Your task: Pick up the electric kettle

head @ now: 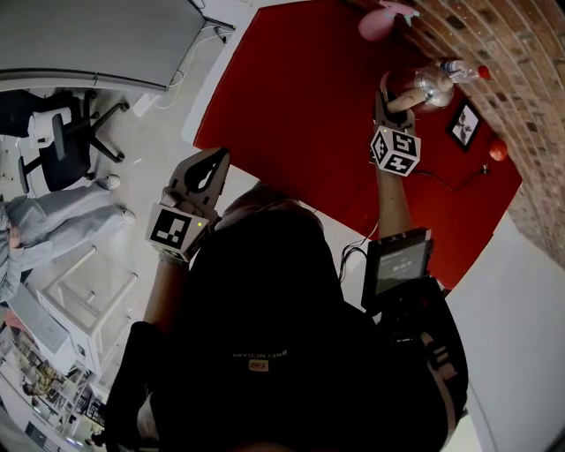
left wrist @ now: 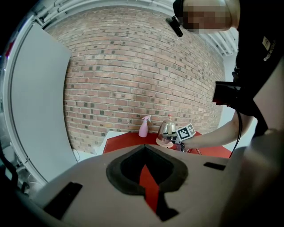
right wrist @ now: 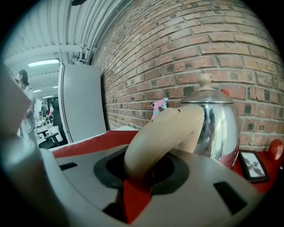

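Brick wall runs along the far side of a red worktop (head: 291, 106), and pale floor spreads away to the left. On that floor are one black office chair (head: 75, 141) and one person in grey (head: 44, 229), both well apart from the worktop.

There are two tools. The left tool (head: 212, 163) hangs off the worktop's left edge, over the floor. Its jaws meet at the tips and only the hollow between them stays open. Nothing is in it, and a strip of the red surface shows through. It touches nothing.

Further right, one pink spray bottle (head: 388, 18) stands upright at the back of the worktop, close to the wall.

The right tool (head: 386, 88) reaches in over the worktop toward the wall, about half open. Its jaws are clamped on the curved beige handle (right wrist: 159, 137) of the one electric kettle (right wrist: 217, 124). The handle runs through the hollow between the jaws and fills it. The kettle has a shiny metal body with a knobbed lid. It sits upright at the back of the worktop near the brick wall, just right of the spray bottle. Whether its base is clear of the surface cannot be made out.

Just beyond the kettle lies one clear plastic bottle (head: 455, 71) with a red cap. To the right are one small framed picture (head: 464, 124) and then one round red object (head: 498, 150), both near the wall.
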Tool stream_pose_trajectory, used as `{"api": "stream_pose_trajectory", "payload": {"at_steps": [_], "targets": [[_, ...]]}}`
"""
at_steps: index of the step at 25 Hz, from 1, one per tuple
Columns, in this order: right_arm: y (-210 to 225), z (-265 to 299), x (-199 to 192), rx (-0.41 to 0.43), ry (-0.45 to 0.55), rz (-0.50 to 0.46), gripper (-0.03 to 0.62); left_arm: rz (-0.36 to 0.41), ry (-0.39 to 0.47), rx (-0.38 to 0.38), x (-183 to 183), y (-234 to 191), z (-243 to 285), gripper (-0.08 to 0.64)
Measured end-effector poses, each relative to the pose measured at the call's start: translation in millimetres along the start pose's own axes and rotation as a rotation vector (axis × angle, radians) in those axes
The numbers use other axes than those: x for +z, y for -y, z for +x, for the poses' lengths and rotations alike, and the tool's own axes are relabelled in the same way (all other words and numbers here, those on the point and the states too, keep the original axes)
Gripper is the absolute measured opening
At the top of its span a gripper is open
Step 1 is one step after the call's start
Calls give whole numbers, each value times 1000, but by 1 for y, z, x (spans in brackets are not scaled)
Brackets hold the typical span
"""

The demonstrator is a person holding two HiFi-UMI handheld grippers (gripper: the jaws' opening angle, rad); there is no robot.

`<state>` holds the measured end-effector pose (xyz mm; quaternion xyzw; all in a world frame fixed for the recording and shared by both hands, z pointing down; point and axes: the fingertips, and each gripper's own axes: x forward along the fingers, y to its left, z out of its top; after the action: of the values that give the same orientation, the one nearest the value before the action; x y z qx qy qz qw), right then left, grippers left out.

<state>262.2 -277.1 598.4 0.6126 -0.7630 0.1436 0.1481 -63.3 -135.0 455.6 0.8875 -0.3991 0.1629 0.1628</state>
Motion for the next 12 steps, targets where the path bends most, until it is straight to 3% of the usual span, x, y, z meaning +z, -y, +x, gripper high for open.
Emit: {"api": "stream_pose_trajectory", "payload": {"at_steps": [12], "targets": [[-24, -9, 7, 43, 17, -83, 120, 2, 13, -3, -2, 4, -9, 6]]}}
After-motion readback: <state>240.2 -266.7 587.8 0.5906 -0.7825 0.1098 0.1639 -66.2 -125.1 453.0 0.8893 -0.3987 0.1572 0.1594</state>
